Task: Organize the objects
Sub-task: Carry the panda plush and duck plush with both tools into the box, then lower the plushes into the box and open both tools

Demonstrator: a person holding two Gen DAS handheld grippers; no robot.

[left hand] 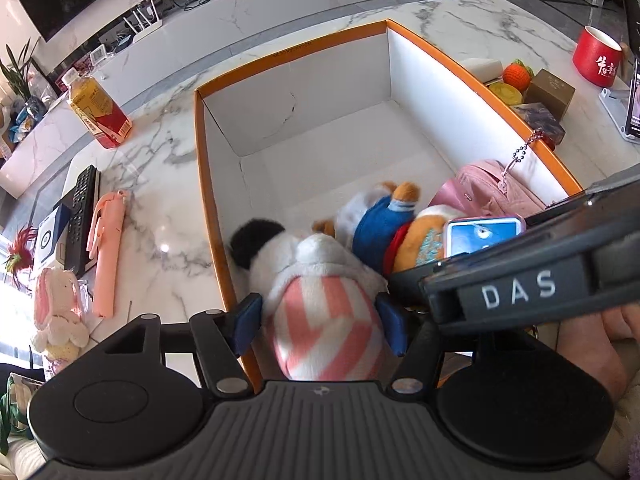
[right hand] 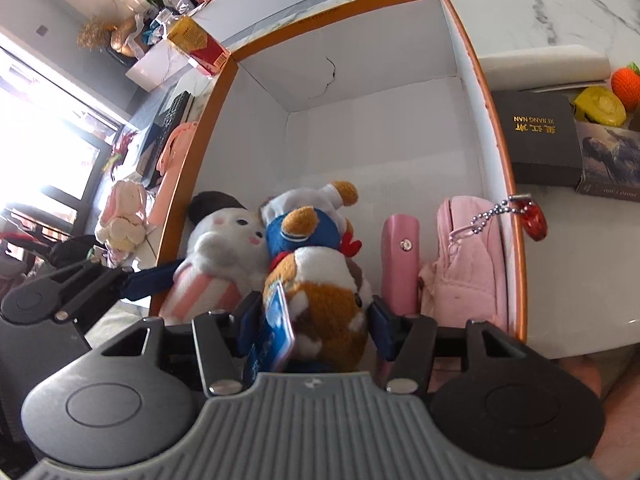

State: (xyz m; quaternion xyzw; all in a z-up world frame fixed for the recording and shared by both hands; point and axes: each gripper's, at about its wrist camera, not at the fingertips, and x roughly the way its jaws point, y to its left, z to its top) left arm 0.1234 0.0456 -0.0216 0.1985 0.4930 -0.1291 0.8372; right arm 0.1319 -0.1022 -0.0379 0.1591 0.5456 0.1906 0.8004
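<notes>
Two grippers inside the orange-rimmed box [left hand: 208,184]: left gripper [left hand: 320,320] clamps the striped plush [left hand: 320,320], right gripper [right hand: 310,316] clamps the brown plush [right hand: 324,280].

Black tongs [left hand: 320,322] with blue pads [left hand: 248,322], silver screws, ribbed grey housing, "DAS" lettering

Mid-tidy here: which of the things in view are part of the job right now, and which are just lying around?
In play:
- white plush in pink stripes, between left gripper pads
- orange-and-white plush in blue, between right gripper pads
- orange-rimmed box
- pink pouch, already boxed

Lying about:
- juice bottle
- remote
- red cup
- black box
</notes>
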